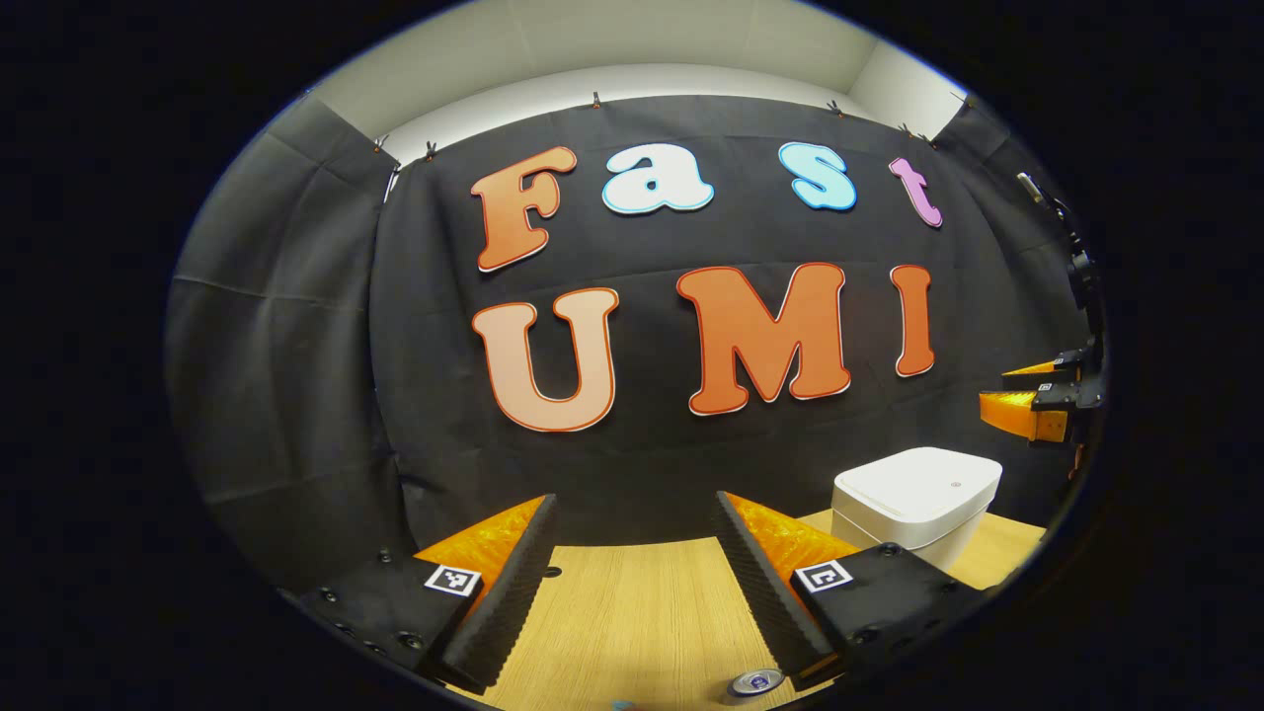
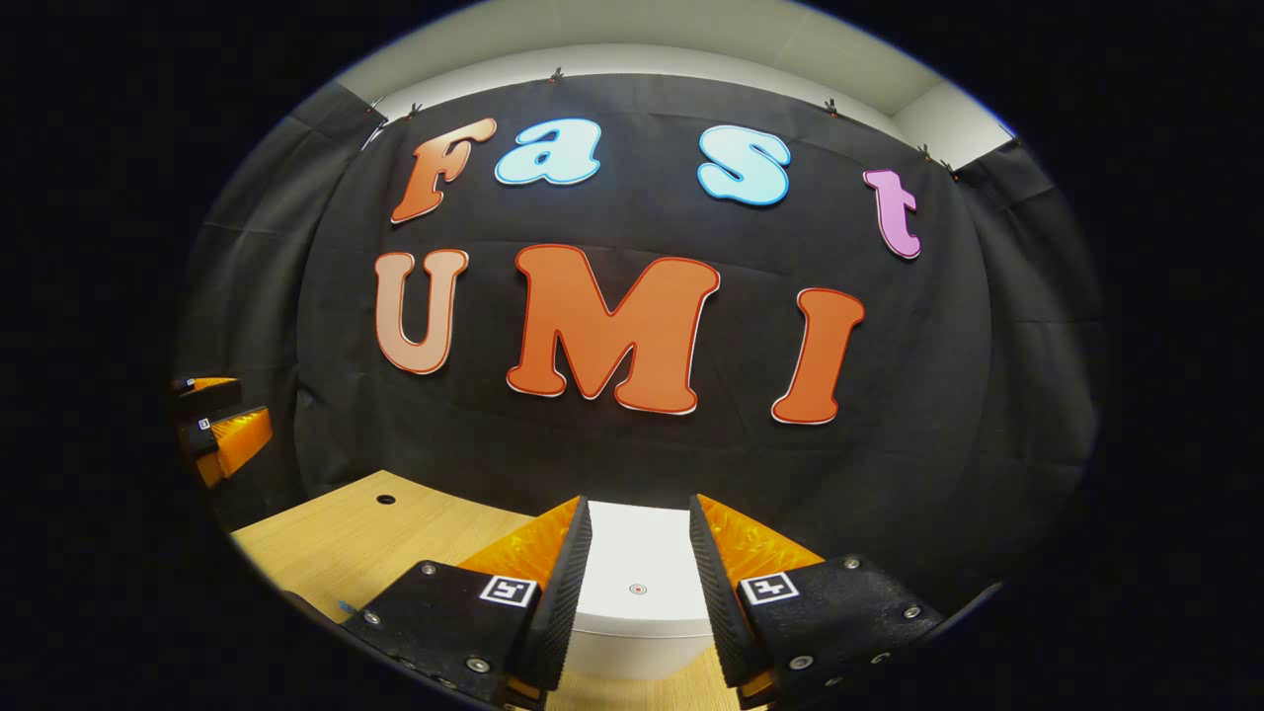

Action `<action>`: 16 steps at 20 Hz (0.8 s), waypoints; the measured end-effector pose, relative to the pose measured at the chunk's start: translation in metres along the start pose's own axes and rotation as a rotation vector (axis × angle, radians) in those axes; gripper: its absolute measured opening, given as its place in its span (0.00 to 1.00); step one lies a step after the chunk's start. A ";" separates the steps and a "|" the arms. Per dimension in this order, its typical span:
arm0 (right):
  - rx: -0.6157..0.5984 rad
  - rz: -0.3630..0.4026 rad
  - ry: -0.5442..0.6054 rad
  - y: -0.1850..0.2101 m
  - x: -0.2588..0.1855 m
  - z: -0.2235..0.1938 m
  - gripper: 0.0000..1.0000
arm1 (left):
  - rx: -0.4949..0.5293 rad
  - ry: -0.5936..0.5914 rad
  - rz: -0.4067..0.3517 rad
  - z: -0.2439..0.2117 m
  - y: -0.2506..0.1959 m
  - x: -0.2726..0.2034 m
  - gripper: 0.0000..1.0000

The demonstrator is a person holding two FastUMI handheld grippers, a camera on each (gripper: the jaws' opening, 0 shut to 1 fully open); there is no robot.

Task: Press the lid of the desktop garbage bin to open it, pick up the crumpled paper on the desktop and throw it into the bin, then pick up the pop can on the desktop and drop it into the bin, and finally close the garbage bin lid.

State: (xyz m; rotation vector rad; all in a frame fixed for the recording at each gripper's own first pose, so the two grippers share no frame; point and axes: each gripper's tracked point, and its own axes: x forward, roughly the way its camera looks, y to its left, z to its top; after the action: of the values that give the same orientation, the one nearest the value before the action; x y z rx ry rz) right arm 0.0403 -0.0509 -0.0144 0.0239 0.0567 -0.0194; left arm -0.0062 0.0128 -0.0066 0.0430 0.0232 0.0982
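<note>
1. Below the right gripper (image 2: 637,553), the bin (image 2: 632,583) sits lid closed, framed between its parted, empty jaws.
2. Left gripper (image 1: 637,553): jaws parted, empty; bin (image 1: 913,499) to its right, can (image 1: 755,681) beneath.

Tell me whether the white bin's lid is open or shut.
Shut. The white rectangular desktop garbage bin has its lid lying flat and flush on the body, with no gap along the rim in the left gripper view.
</note>
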 end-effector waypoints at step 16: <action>0.091 0.053 0.309 -0.010 0.047 -0.085 0.05 | 0.016 0.052 0.092 -0.014 0.007 -0.002 1.00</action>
State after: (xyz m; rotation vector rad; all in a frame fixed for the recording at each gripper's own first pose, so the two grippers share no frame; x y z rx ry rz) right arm 0.0826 -0.0602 -0.1026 0.1189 0.3644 0.0351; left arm -0.0091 0.0205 -0.0202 0.0571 0.0743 0.1914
